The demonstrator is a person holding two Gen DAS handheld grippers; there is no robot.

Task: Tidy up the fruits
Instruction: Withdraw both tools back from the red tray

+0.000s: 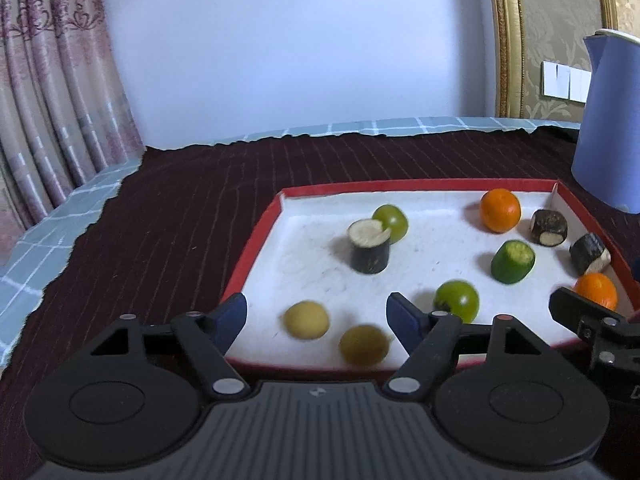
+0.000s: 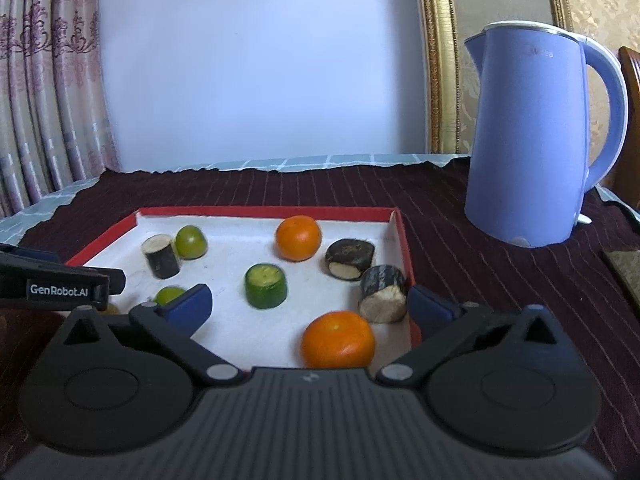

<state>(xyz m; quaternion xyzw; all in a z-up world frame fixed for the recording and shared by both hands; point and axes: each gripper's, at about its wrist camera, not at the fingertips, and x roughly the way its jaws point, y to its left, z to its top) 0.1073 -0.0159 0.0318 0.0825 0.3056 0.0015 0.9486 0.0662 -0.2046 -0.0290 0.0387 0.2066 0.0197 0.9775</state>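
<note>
A red-rimmed white tray (image 1: 256, 240) (image 2: 260, 212) holds loose fruit. Two yellowish round fruits (image 1: 306, 319) (image 1: 364, 345) lie at its near edge. Also inside are two green round fruits (image 1: 390, 218) (image 1: 457, 299), a cut green piece (image 1: 513, 261) (image 2: 266, 286), two oranges (image 1: 500, 210) (image 2: 338, 340) and three dark cut stalk pieces (image 1: 370, 246) (image 2: 349, 258) (image 2: 382, 294). My left gripper (image 1: 316, 308) is open over the tray's near left edge, its pads clear of the yellowish fruits. My right gripper (image 2: 309, 296) is open wide, with the near orange between its fingers, untouched.
A blue electric kettle (image 2: 532, 140) (image 1: 608, 120) stands on the dark striped cloth (image 1: 180, 208) right of the tray. The left gripper's side (image 2: 60, 284) shows at the left of the right wrist view. Curtains hang at far left, and a white wall is behind.
</note>
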